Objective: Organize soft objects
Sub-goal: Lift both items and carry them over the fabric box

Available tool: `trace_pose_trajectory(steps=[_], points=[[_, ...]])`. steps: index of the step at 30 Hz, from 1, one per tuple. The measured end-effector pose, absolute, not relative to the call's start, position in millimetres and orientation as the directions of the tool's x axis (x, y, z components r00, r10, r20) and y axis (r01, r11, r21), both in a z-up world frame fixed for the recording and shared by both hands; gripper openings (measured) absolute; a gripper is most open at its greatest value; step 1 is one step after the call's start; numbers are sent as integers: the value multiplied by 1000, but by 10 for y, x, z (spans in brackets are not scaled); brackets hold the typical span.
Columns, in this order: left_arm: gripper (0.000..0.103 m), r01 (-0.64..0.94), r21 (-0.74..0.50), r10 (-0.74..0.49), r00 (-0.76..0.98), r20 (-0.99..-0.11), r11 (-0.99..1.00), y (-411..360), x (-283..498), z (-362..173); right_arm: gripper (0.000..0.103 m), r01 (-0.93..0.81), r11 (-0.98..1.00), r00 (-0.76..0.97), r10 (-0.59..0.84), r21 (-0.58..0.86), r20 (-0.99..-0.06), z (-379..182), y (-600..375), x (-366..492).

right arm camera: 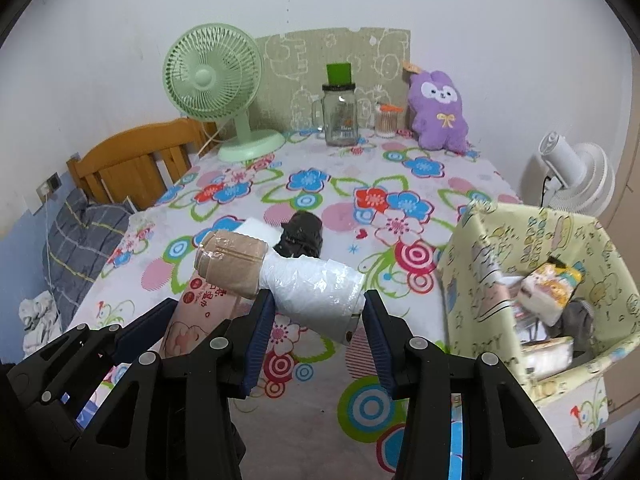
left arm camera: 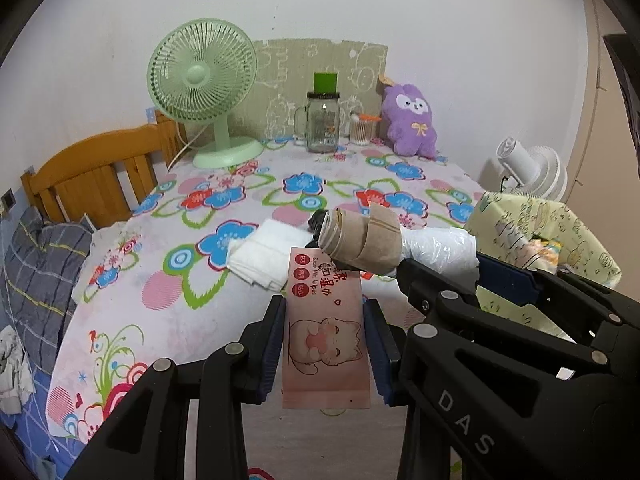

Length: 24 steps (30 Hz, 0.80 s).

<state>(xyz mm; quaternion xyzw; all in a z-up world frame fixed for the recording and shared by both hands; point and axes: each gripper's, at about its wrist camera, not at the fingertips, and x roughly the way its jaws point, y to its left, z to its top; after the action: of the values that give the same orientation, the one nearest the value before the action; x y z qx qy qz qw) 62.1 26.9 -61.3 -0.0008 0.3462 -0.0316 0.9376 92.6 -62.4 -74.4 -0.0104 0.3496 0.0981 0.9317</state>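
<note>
Soft objects lying and held over floral table (left arm camera: 192,248), largest first: fabric storage box (right arm camera: 520,240) at right side, already holding some packs; purple plush (left arm camera: 410,120) upright at far edge; folded white cloth (left arm camera: 260,256) flat near middle. Roll of plastic bags (right arm camera: 316,292), white part and brown paper part, clamped across by right gripper (right arm camera: 320,324), above table. Pink wet wipes pack (left arm camera: 324,328) pinched at both long sides by left gripper (left arm camera: 326,344), also lifted. Probably light and squashy, film slippery; better gripped at middle, gently. Black crumpled bag (right arm camera: 302,234) beside cloth.
</note>
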Motion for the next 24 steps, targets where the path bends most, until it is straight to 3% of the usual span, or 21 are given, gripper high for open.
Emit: trace_pose_trajectory(steps=[24], points=[[39,87,-11,-77,808,-584,996,20,623,-205,49,-168,985,793,163,47,-587,-287,-869,857]])
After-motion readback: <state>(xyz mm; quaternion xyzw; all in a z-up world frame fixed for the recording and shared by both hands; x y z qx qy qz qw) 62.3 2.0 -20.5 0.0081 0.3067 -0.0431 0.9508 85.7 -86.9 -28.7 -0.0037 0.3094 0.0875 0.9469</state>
